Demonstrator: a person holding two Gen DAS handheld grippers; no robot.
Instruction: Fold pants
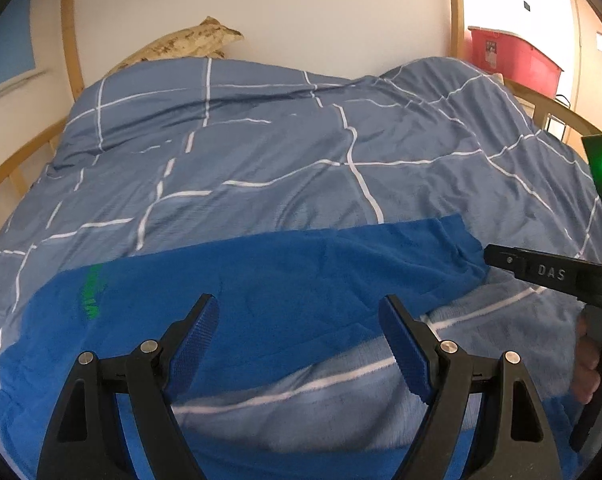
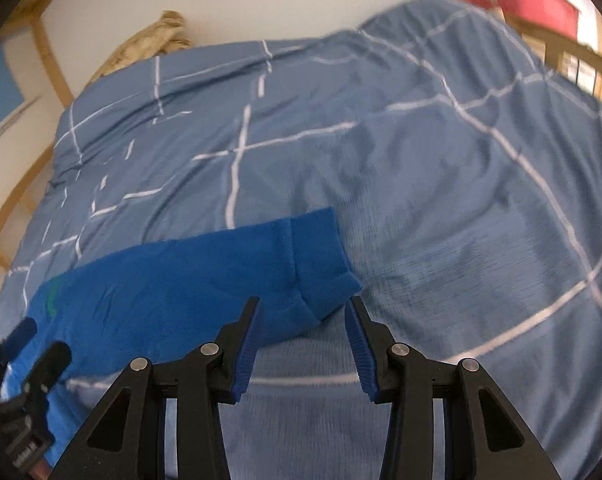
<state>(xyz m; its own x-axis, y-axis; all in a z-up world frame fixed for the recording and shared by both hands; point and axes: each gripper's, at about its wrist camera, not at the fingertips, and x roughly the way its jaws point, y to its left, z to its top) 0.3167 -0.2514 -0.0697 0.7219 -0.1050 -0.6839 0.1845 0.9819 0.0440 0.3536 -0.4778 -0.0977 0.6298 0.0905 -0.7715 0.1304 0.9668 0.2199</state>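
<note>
Now the blue pants (image 1: 261, 280) are seen spread across the bed (image 1: 301, 152), their long axis running crosswise in front of both pairs of jaws. In the left wrist view the left gripper (image 1: 299, 320) is held with its jaws wide and nothing between them; the pants lie just ahead of and beneath the tips, and a green print (image 1: 91, 294) is seen on the cloth beyond the left-hand jaw. In the right wrist view the right gripper (image 2: 303, 312) is held with its jaws set narrower, yet apart and empty, and the hemmed leg end (image 2: 321, 264) of the pants lies just ahead of the tips, its corner reaching into the gap between them without being pinched. That end is judged nearer to the right gripper, the printed part nearer to the left. The cloth looks soft and fleecy, mostly flat, with a stitched cuff at the leg end and a few shallow creases. Under it a blue quilt with white lines is rumpled, so the fabric may drag when lifted. A fold along the long axis appears to call for both ends being taken at once.
</note>
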